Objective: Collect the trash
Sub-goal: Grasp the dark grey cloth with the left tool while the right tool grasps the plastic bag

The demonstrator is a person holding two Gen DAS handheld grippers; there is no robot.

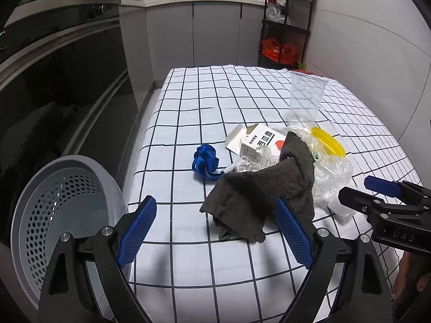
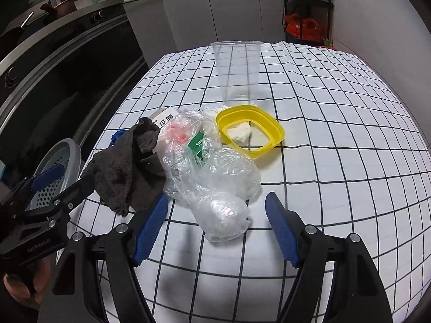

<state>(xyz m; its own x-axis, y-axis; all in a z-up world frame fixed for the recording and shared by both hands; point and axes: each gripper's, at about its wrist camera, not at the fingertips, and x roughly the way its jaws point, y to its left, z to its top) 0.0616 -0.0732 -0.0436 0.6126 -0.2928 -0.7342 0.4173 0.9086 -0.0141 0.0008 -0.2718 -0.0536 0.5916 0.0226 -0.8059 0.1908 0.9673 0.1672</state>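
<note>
A pile of trash lies on the checked tablecloth (image 1: 188, 102): a dark grey rag (image 1: 258, 191) (image 2: 124, 169), crumpled clear plastic bags (image 2: 212, 177) (image 1: 331, 177), a white carton (image 1: 256, 140), a blue crumpled scrap (image 1: 205, 158), a yellow container (image 2: 250, 129) (image 1: 328, 141) with a white wad inside, and a tall clear plastic cup (image 2: 237, 70) (image 1: 305, 97). My left gripper (image 1: 215, 226) is open, just in front of the rag. My right gripper (image 2: 215, 224) is open, with the plastic bag between its fingers. Neither holds anything.
A grey perforated bin (image 1: 64, 215) (image 2: 56, 167) stands beside the table's left edge. Dark oven fronts (image 1: 54, 80) run along the left. Grey cabinets (image 1: 194, 29) and a black shelf rack (image 1: 288, 24) with red bags stand beyond the table's far end.
</note>
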